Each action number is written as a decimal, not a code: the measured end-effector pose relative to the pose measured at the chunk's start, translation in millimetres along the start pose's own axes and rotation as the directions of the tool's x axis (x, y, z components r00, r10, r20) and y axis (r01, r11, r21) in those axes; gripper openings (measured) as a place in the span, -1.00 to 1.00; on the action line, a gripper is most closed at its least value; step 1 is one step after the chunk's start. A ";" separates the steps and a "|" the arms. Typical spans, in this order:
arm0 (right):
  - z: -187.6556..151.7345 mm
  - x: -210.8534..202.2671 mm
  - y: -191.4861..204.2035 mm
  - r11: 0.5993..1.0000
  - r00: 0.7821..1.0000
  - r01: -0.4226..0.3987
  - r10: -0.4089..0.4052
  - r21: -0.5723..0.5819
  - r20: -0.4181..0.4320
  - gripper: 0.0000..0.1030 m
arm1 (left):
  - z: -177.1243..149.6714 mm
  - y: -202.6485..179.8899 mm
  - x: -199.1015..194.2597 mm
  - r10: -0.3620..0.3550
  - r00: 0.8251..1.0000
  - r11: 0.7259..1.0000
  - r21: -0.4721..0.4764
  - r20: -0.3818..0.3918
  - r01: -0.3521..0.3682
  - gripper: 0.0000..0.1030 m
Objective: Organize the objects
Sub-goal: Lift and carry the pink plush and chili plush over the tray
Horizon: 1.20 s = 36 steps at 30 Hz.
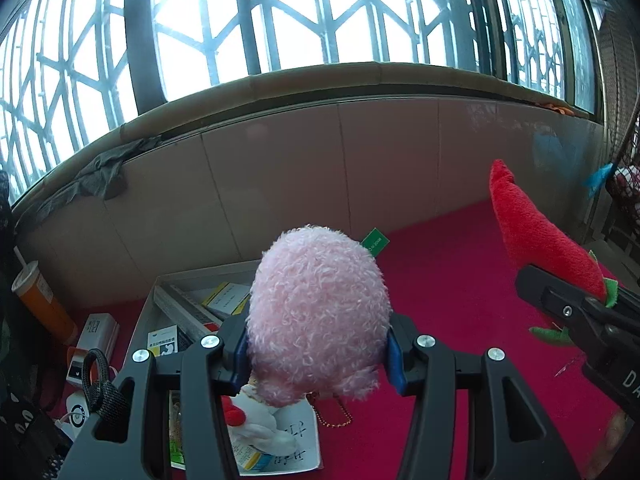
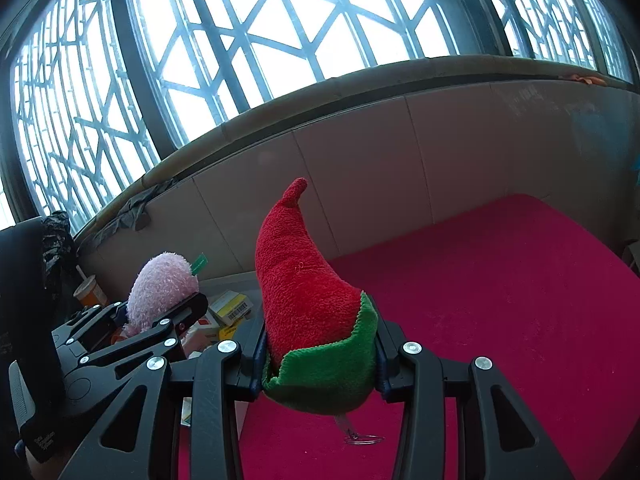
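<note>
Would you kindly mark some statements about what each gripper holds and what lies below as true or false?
1. The left gripper is shut on the pink plush. True.
2. The right gripper is empty. False: it is shut on the red chili plush.
3. The cloth below is blue. False: it is magenta.
4. A tray of boxes sits by the wall. True.
5. An orange cup with a straw stands at the left. True.
</note>
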State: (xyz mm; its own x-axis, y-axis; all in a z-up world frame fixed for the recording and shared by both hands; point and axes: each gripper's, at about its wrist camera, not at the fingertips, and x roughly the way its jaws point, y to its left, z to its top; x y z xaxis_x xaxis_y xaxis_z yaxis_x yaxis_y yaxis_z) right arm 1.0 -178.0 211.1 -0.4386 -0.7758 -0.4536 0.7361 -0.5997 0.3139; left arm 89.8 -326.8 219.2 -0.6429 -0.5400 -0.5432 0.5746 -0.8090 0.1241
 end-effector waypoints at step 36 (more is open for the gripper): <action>-19.3 78.4 155.0 0.964 0.987 -0.101 0.065 -0.246 -0.149 -0.14 | -44.1 194.4 13.3 0.101 0.994 0.946 -0.306 -0.046 -0.110 0.00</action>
State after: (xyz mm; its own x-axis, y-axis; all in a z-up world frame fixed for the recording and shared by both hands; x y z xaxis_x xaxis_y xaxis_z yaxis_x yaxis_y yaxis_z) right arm 90.7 -328.0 208.1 -0.3084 -0.7752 -0.5513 0.8807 -0.4518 0.1427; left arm 215.3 -481.0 199.5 -0.5580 -0.6074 -0.5655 0.7690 -0.6345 -0.0773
